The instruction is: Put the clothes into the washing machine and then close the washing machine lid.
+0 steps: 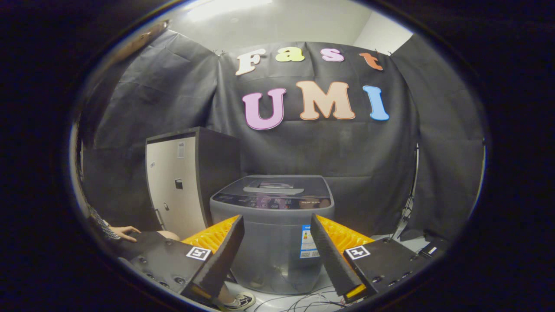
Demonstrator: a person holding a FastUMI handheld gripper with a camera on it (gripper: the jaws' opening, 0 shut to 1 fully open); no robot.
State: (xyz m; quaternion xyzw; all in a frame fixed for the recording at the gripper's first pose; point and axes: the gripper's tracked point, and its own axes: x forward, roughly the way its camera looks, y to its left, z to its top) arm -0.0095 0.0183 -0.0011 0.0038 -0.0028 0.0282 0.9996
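Note:
A grey top-loading washing machine (272,229) stands on the floor a short way beyond my fingers, with its lid (273,187) down flat. My gripper (276,223) is open, its two black ribbed fingers (225,255) spread wide with nothing between them. The machine's front panel shows through the gap. No clothes appear in front of me.
A tall dark cabinet with a cream door (175,186) stands left of the machine, close beside it. A person's hand (125,232) and a shoe (239,301) are at the lower left. Cables (312,301) lie on the pale floor by the machine's base.

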